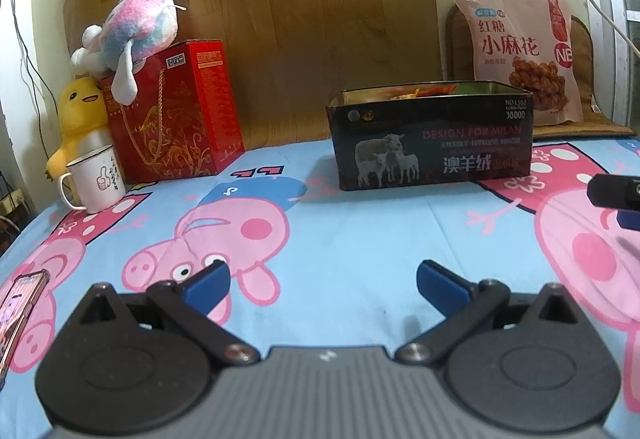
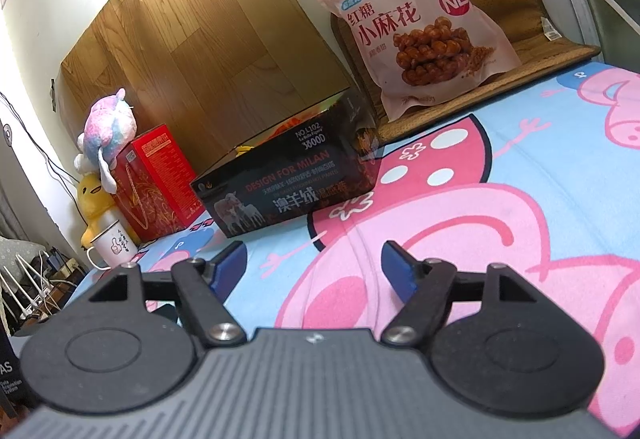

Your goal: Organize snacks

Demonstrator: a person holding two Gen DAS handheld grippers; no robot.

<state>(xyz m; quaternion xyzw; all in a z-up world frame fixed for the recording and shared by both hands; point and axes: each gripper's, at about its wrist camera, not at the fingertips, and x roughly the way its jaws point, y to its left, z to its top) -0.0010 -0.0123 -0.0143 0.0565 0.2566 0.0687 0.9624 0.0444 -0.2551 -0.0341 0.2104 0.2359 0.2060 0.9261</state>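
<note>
Left wrist view: the left gripper (image 1: 323, 281) hovers over the cartoon-pig bedsheet (image 1: 360, 239) with its blue pads spread wide apart and nothing between them. Far ahead and slightly right stands the open black tin box (image 1: 434, 143), lid off, with orange and yellow contents showing just above its rim. Behind the box to the far right, the pink snack bag (image 1: 520, 51) leans upright against a brown woven cushion (image 1: 584, 51). At the right edge, part of the right gripper's dark body is visible. Far left: a red gift box (image 1: 176, 111) with a pastel plush toy (image 1: 132, 27) lying on top, a yellow duck plush (image 1: 78, 111) just beside it, and a white mug (image 1: 96, 179) in front. A phone (image 1: 20, 315) lies at the near left edge.

Right wrist view: the right gripper (image 2: 313, 263) is likewise spread apart and empty above the sheet, well short of the tin box and the snack bag
</note>
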